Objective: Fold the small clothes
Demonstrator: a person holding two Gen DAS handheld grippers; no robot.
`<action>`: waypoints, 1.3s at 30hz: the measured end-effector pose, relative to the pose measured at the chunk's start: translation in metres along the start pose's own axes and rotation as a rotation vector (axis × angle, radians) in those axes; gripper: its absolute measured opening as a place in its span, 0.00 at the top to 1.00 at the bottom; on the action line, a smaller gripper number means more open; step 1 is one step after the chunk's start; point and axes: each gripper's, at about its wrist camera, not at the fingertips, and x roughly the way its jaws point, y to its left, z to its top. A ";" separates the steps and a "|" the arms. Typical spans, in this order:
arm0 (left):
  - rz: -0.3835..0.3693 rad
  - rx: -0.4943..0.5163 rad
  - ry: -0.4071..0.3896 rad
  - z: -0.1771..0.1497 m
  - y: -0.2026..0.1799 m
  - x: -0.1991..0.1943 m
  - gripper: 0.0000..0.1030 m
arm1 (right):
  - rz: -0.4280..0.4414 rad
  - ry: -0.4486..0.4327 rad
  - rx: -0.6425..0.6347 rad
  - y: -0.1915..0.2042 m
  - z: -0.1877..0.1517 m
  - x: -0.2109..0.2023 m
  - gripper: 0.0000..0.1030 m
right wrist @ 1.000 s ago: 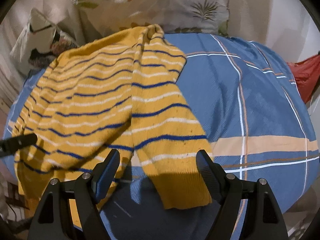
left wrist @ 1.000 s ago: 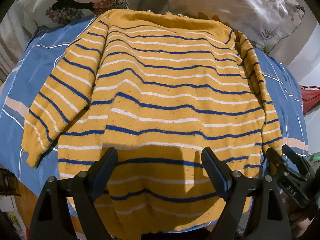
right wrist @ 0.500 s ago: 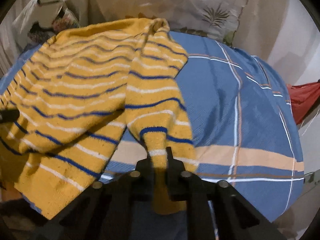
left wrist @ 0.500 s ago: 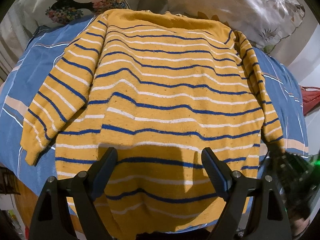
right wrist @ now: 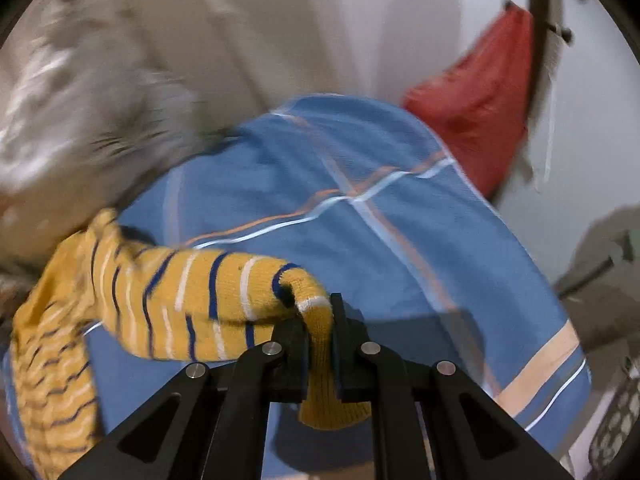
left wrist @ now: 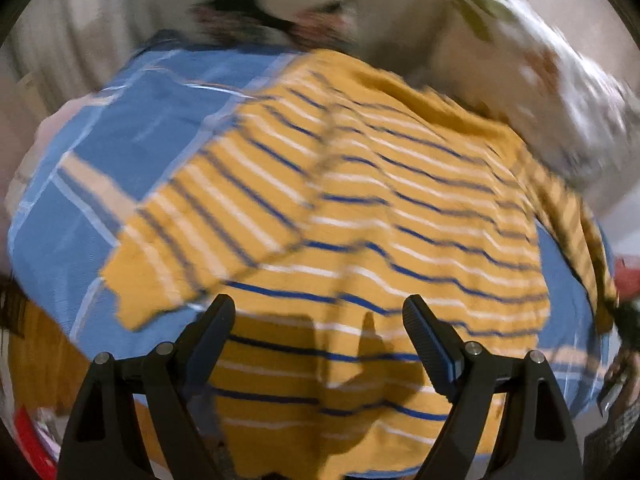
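Left wrist view: my left gripper (left wrist: pixel 318 340) stands wide, nothing between the two black fingers (left wrist: pixel 426 336), pads touching nothing. It hangs over the lower hem area of the mustard-yellow knit sweater with blue and white stripes (left wrist: pixel 400 216), which lies spread on the blue bedsheet with pale check lines (left wrist: pixel 132 136). One sleeve of the sweater lies flat on the sheet at picture left, cuff toward the near edge. The other sleeve runs down the picture's right edge as a narrow strip toward a dark shape at the border, too blurred to identify. Floral pillows (left wrist: pixel 552 92) sit past the collar end. Frame is motion-smeared, fine detail unreliable.

Right wrist view: my right gripper (right wrist: pixel 320 344) is clamped narrow on the sweater's sleeve cuff (right wrist: pixel 320 360). Jaws have just been opening a hair after snapping closed, but the pads press the knit from both sides. The cuff end hangs out below the jaws toward the camera; the rest of the sleeve bends over the left finger and stretches off to picture left, raised clear of the bedsheet, back to the bunched body of the sweater at the left edge. Bare blue sheet lies beyond the fingertips. A red fabric bag (right wrist: pixel 476 120) hangs against the pale wall past the bed's far corner. Pillow at upper left, heavily blurred.
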 end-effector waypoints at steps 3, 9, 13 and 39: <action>0.060 -0.089 -0.018 0.006 0.039 -0.010 0.17 | -0.018 0.022 0.054 -0.010 0.005 0.008 0.60; 0.157 -0.160 -0.055 0.017 0.095 -0.013 0.17 | -0.047 -0.026 0.039 -0.007 -0.009 -0.014 0.40; 0.175 -0.152 -0.034 0.032 0.121 0.011 0.17 | -0.016 -0.047 0.006 0.013 -0.034 -0.043 0.38; 0.073 0.129 -0.011 0.158 0.194 0.059 0.97 | 0.031 0.038 -0.244 0.238 -0.148 -0.072 0.37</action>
